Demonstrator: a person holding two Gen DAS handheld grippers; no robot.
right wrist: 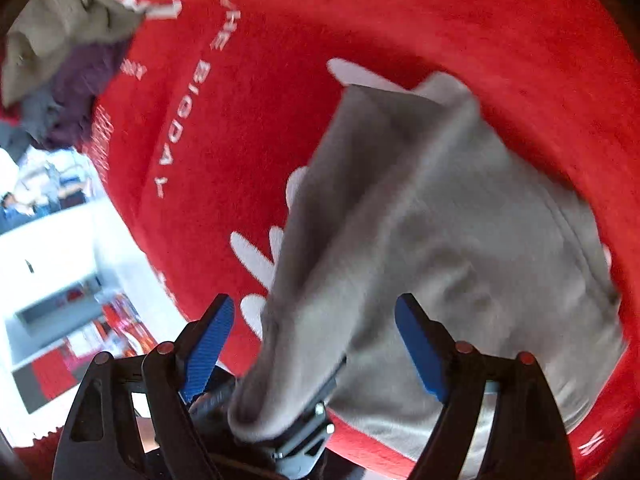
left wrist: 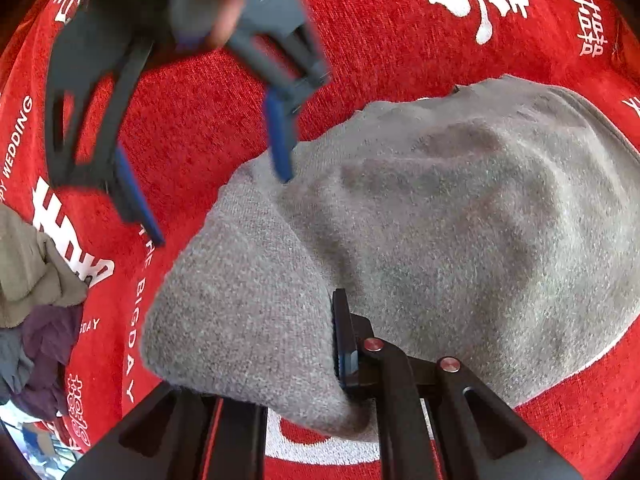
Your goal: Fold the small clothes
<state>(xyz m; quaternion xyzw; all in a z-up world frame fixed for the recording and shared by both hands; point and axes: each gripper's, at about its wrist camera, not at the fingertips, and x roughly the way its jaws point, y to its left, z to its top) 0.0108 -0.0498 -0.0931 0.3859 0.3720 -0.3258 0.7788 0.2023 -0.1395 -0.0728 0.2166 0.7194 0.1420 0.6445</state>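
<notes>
Garment: grey knit fabric piece point(left wrist: 420, 240) lies on the red cloth with white lettering point(left wrist: 208, 132), one edge raised toward the left gripper.
Left gripper: black left gripper point(left wrist: 340, 344) clenched on the grey garment's near edge; only one pad shows.
Right gripper: right gripper point(right wrist: 314, 344) with blue pads is spread wide, released, above the garment point(right wrist: 440, 240); blurred in the left view point(left wrist: 212, 184).
Pile: crumpled beige, purple and grey clothes point(left wrist: 36, 300) lie at the cloth's edge, well apart.

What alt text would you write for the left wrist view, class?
A grey knit garment lies on a red printed cloth, its near edge clamped in the left gripper. The right gripper hangs open above, and crumpled clothes sit at the left.
</notes>
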